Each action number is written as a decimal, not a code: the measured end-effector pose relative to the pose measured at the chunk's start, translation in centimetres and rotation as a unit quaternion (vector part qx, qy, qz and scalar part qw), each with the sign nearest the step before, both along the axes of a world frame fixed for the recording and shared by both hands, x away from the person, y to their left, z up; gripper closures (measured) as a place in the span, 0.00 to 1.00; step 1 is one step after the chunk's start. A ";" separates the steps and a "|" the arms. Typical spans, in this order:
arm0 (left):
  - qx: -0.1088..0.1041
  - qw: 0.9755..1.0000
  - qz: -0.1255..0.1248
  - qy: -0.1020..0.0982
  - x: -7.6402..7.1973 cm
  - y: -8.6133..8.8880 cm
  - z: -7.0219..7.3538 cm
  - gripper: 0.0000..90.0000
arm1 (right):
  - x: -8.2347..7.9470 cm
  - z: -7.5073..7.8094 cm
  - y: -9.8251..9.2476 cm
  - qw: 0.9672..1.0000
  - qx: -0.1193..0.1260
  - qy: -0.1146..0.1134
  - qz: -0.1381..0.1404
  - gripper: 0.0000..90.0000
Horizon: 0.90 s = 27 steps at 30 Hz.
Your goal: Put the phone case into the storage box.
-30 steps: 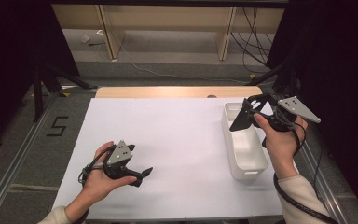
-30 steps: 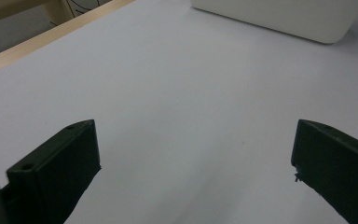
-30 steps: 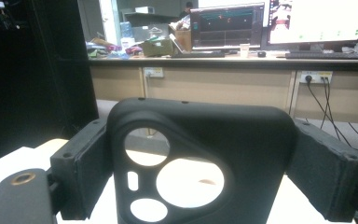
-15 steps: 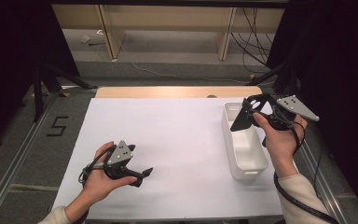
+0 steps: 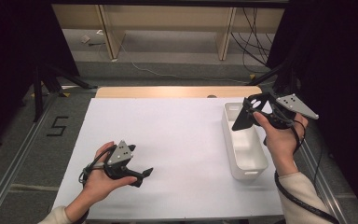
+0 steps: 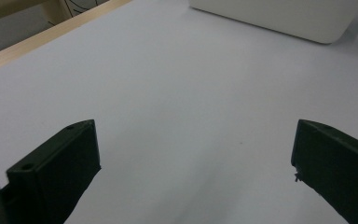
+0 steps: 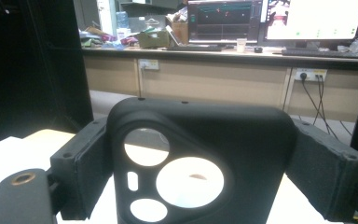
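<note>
- Nothing has shifted since a second ago: right gripper (image 5: 246, 113) pinches black phone case (image 7: 196, 163) above white bin (image 5: 244, 149).
- Left gripper (image 5: 142, 175) jaws spread, idle on worktop (image 5: 182, 135); drop pending.

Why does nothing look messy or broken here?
Nothing stands out. The right gripper holds a black phone case above the white bin, which sits straight. The left gripper is open on the white table.

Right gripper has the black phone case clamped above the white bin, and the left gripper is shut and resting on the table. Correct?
Not quite: the left gripper is open, its jaws wide apart with nothing between them, as the left gripper view shows. The rest holds: the right gripper clamps the black phone case above the white bin.
</note>
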<state>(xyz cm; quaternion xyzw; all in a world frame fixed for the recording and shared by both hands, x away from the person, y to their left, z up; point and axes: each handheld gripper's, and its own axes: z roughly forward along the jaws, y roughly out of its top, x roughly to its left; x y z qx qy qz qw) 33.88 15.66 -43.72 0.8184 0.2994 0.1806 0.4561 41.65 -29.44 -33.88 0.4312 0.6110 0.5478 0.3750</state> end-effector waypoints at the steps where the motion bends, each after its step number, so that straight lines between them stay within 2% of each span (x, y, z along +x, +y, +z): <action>1: 0.000 1.000 0.000 0.000 0.0 0.0 0.0 0.01 | 0.0 0.0 0.0 1.000 -0.001 0.000 -0.001 0.17; 13: 0.000 1.000 0.000 0.000 0.0 0.0 0.0 0.01 | 0.8 0.1 0.4 1.000 -0.011 -0.004 -0.002 0.17; 27: 0.000 1.000 -0.001 -0.001 0.0 0.0 0.0 0.01 | 1.5 -0.2 0.2 1.000 -0.019 0.003 -0.003 0.17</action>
